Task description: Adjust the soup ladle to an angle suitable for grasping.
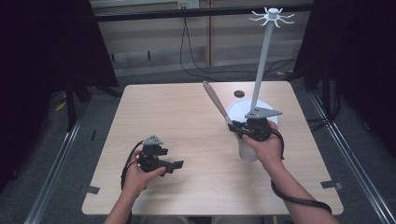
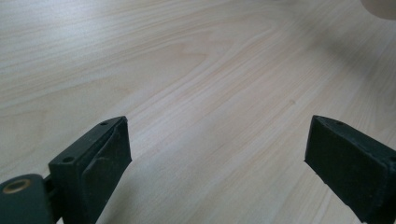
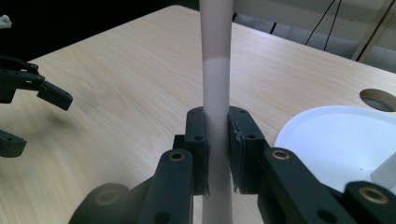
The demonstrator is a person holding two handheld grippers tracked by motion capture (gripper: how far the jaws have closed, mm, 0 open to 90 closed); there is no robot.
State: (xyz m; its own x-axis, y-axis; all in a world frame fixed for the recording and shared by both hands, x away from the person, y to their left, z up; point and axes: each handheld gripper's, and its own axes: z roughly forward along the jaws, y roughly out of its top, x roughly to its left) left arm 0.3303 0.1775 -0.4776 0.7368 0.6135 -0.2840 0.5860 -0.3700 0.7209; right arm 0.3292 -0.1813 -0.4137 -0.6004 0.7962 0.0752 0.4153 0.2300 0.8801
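A long utensil with a brown handle (image 1: 215, 103) and a white lower end (image 1: 247, 151) stands tilted over the right half of the table. My right gripper (image 1: 238, 127) is shut on its shaft. In the right gripper view the pale shaft (image 3: 218, 70) rises between the two pads of the right gripper (image 3: 218, 122), which press on it from both sides. My left gripper (image 1: 177, 164) rests low over the table's front left, open, with bare wood between its fingers. The left gripper view has the left gripper (image 2: 217, 144) with its jaws far apart.
A white hanging stand rises at the back right: a round base (image 1: 243, 109), a thin pole (image 1: 263, 65) and a ring of hooks (image 1: 272, 17) on top. Its base (image 3: 336, 140) lies just right of the held shaft. A small dark round hole (image 1: 239, 93) lies behind it.
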